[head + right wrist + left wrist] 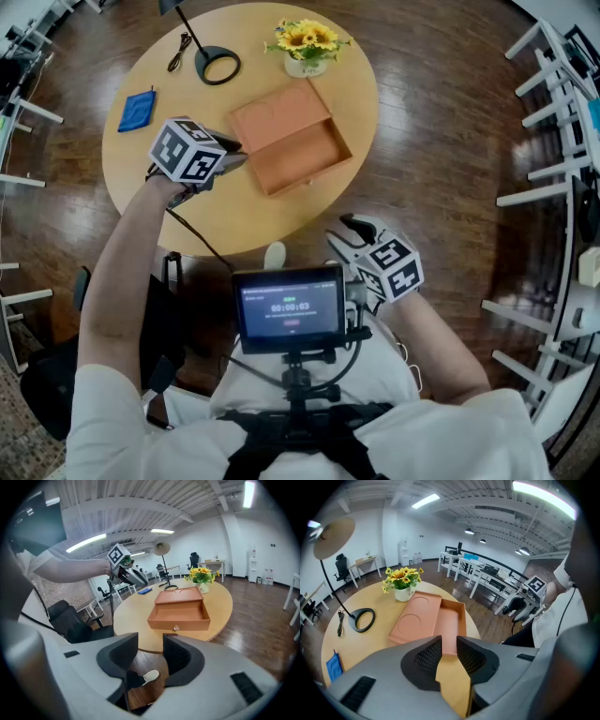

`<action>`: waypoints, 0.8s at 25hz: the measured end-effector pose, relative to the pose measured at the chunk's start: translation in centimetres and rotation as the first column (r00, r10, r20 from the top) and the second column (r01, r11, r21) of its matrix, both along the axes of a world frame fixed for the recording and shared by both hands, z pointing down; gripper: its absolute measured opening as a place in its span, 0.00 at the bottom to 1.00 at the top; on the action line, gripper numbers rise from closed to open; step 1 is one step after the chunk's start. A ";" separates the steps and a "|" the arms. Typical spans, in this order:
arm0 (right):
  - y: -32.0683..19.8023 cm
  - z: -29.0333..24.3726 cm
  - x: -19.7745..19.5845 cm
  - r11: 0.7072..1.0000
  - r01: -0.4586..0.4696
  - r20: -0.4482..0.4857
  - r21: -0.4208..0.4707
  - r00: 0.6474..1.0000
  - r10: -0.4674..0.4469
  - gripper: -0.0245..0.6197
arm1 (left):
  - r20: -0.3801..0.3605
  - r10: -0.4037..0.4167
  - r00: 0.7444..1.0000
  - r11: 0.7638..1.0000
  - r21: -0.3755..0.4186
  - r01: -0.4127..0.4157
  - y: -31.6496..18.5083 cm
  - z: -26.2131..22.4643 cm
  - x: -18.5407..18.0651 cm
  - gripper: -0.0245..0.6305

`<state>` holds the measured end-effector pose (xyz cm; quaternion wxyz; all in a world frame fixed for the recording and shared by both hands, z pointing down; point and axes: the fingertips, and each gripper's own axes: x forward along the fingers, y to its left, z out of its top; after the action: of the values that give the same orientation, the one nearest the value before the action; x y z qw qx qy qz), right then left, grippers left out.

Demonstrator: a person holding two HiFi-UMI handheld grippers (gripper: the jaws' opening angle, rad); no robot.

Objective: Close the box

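- Centrally, the box [291,139] lay open on the round wooden table [187,211], toward the edge on my right-hand side.
- Its lid [277,111] was folded back flat toward a vase of sunflowers [306,42]; the inner face of the lid showed two round recesses.
- The tray half [307,159] faced me, with a small knob [176,628] on the middle of its front wall.
- My left tongs [234,156] were held over the table, with the tips just beside the left end of the box. The jaws stood apart and gripped nothing; bare tabletop and the near box wall showed through the gap. I could not confirm contact with the box.
- My right tongs [351,229] were off the table, near my lap and well apart from the box. The jaws stood apart and empty; wooden floor and a shoe [274,255] showed between them.
- A lamp with a ring base [217,66] and a blue cloth [137,110] lay on the far left part of the table.
- A small monitor [291,307] sat on the rig at my chest.
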<state>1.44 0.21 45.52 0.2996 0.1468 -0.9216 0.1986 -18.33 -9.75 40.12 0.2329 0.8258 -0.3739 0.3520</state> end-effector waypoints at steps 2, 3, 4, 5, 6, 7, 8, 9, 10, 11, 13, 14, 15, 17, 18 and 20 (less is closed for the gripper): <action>0.1 -0.4 0.0 1.000 -0.021 0.000 -0.003 1.000 0.021 0.30 | 0.026 0.020 0.999 0.999 -0.046 -0.018 -1.4 0.4 -0.3 0.20; 0.1 -0.6 0.1 1.000 -0.031 -0.002 -0.004 1.000 0.031 0.30 | 0.040 0.033 0.999 0.997 -0.068 -0.030 -2.1 0.6 -0.4 0.20; 0.0 -0.8 0.1 0.999 -0.041 -0.005 -0.006 0.999 0.041 0.30 | 0.054 0.050 0.997 0.995 -0.092 -0.044 -2.7 0.8 -0.4 0.20; -0.2 -0.9 0.2 0.998 -0.055 -0.009 -0.008 0.998 0.055 0.30 | 0.067 0.069 0.995 0.991 -0.116 -0.061 -3.3 1.0 -0.3 0.20; -0.4 -1.0 0.3 0.997 -0.072 -0.013 -0.012 0.997 0.072 0.30 | 0.078 0.094 0.993 0.987 -0.141 -0.082 -3.9 1.4 -0.2 0.20; -0.8 -0.9 0.2 0.995 -0.093 -0.019 -0.017 0.995 0.093 0.30 | 0.085 0.122 0.989 0.980 -0.168 -0.106 -4.6 1.9 -0.1 0.20; -1.3 -0.5 0.0 0.993 -0.117 -0.026 -0.023 0.993 0.116 0.30 | 0.091 0.151 0.984 0.972 -0.196 -0.131 -5.5 2.8 -0.2 0.20; -1.9 0.0 -0.3 0.990 -0.141 -0.034 -0.028 0.990 0.140 0.30 | 0.099 0.180 0.979 0.963 -0.221 -0.154 -6.4 3.9 -0.4 0.20; -2.6 0.7 -0.8 0.986 -0.163 -0.043 -0.030 0.986 0.162 0.30 | 0.109 0.207 0.972 0.954 -0.243 -0.176 -7.4 5.3 -0.8 0.20; -3.3 1.5 -1.3 0.983 -0.183 -0.051 -0.029 0.982 0.181 0.30 | 0.121 0.233 0.965 0.945 -0.261 -0.196 -8.4 6.7 -1.2 0.20; -4.5 3.0 -2.1 0.976 -0.215 -0.067 -0.023 0.975 0.213 0.30 | 0.139 0.284 0.949 0.925 -0.300 -0.233 -9.8 9.2 -1.9 0.20; -5.0 3.6 -2.4 0.973 -0.228 -0.074 -0.020 0.971 0.226 0.30 | 0.144 0.310 0.940 0.913 -0.322 -0.251 -10.2 10.2 -2.0 0.20; -5.3 4.0 -2.6 0.970 -0.242 -0.080 -0.018 0.968 0.239 0.30 | 0.150 0.337 0.930 0.899 -0.346 -0.269 -10.3 11.1 -2.0 0.19; -5.9 4.7 -3.1 0.964 -0.265 -0.092 -0.019 0.961 0.262 0.30 | 0.178 0.391 0.903 0.871 -0.389 -0.301 -10.2 12.5 -2.1 0.17; -6.1 5.1 -3.4 0.961 -0.275 -0.097 -0.020 0.958 0.272 0.30 | 0.199 0.415 0.888 0.861 -0.400 -0.314 -10.2 13.0 -2.1 0.15; -6.3 5.8 -4.0 0.956 -0.292 -0.105 -0.023 0.952 0.289 0.30 | 0.221 0.446 0.867 0.847 -0.415 -0.330 -10.4 13.5 -2.3 0.04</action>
<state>-2.55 -6.12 51.27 0.3159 0.2848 -0.8697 0.2506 -20.60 -20.16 53.61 0.2433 0.7615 -0.1567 0.5799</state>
